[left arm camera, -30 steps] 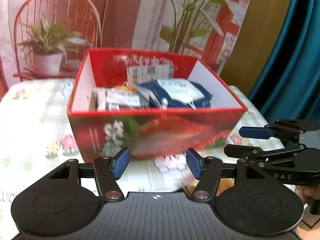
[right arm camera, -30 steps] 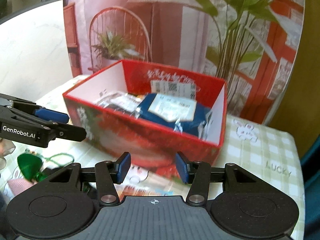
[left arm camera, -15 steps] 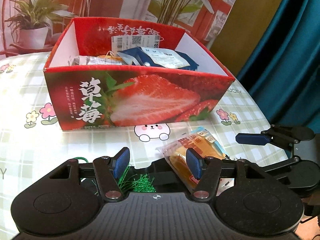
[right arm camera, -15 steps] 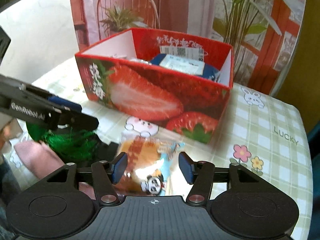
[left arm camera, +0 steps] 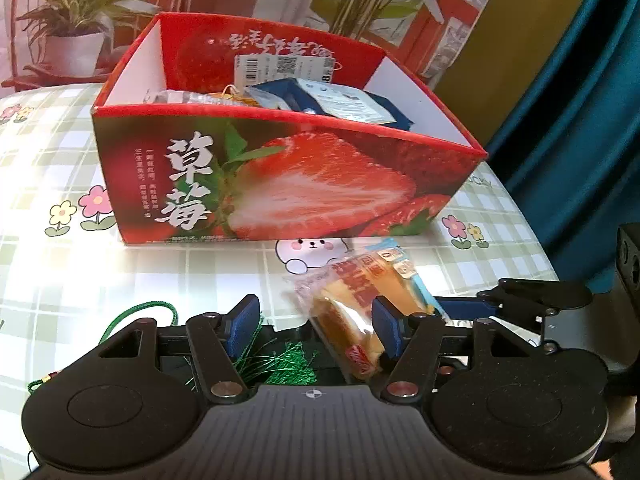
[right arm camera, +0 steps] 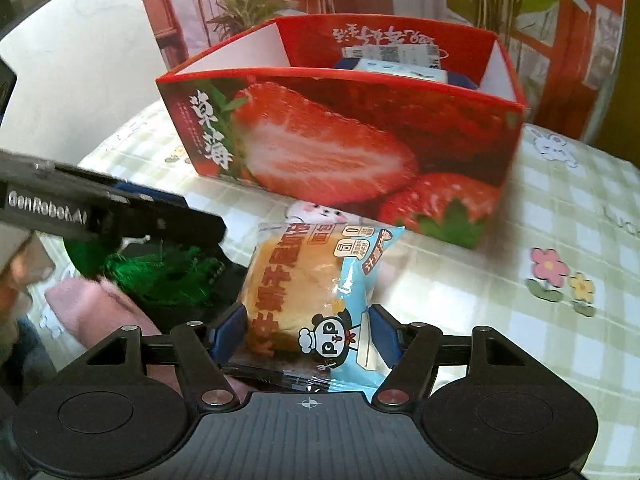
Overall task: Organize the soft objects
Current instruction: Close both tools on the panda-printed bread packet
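Right wrist view: right claw (right arm camera: 306, 334) opening, jaws straddling the bun pack (right arm camera: 310, 296) with the pack between the pads but not yet pinched; pack lying on the tablecloth (right arm camera: 560, 208), just ahead of the claw and just short of the box (right arm camera: 340, 136). Left wrist view: left claw (left arm camera: 314, 326) standing wide, gripping nothing, hovering over the green tassel (left arm camera: 280, 362), with the same pack (left arm camera: 360, 304) showing past its right pad

Risks from here, judging by the layout:
- Squeezing too hard and crushing the soft bun, since the wrapper gives no resistance
- Pinching only the loose film at the near end, letting the pack slide out or dangle on the lift
- Catching the pink cloth (right arm camera: 92, 312) or tassel (right arm camera: 168, 272) sitting left of the right claw and dragging them along
- Bumping claws, the left one (right arm camera: 100, 216) crossing close on the left side
- Clipping the near wall of the box on the way in, the wall rising directly ahead
- Dropping the pack onto the packets (left arm camera: 332, 98) already crowding the box, leaving it perched on the rim
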Demonstrator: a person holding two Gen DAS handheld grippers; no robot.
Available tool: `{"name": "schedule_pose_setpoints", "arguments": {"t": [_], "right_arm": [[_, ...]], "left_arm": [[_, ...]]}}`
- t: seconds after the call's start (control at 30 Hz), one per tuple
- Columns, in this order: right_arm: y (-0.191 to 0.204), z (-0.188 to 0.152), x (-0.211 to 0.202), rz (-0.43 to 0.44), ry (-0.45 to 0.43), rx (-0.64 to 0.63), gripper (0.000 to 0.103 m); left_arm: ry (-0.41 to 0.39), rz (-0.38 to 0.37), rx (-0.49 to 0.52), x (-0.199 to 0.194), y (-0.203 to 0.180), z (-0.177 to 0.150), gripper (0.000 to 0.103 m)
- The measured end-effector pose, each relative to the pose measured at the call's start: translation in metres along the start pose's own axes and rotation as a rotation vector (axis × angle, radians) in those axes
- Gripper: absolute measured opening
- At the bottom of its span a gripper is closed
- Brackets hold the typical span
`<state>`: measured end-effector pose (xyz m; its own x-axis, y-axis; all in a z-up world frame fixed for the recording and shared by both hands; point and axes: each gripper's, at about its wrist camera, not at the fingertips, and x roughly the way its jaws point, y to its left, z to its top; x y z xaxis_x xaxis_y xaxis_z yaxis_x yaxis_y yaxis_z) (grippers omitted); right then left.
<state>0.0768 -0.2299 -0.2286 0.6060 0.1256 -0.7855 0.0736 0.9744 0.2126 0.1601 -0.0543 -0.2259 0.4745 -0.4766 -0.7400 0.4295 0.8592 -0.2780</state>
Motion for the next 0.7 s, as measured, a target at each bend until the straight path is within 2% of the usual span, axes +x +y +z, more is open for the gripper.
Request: {"name": "schedule_pose_setpoints", "arguments": {"t": [0.17,0.37,0.57,0.7], "right_arm": [[0.009,0.008,0.013,0.027,-0.009,0.020,0.064],[0.013,0.008,0.009,0.028,-0.002,-0.027,0.064],[0.013,0.007,-0.003,0.007,-0.008,-0.114,0.063],[0.015,0.007,-0.002,0.002,0.007,-0.178,0.059]], "left_arm": [[0.001,0.009,-0.026,0.001,0.006,0.000,0.064],[0.006,0.002,-0.033,0.005,0.006,0.000,0.064],[0.021,-0.015,-0.047,0.010,0.007,-0.002,0.064],[0.028,-0.029,-0.062,0.015,0.010,-0.002,0.064]]}}
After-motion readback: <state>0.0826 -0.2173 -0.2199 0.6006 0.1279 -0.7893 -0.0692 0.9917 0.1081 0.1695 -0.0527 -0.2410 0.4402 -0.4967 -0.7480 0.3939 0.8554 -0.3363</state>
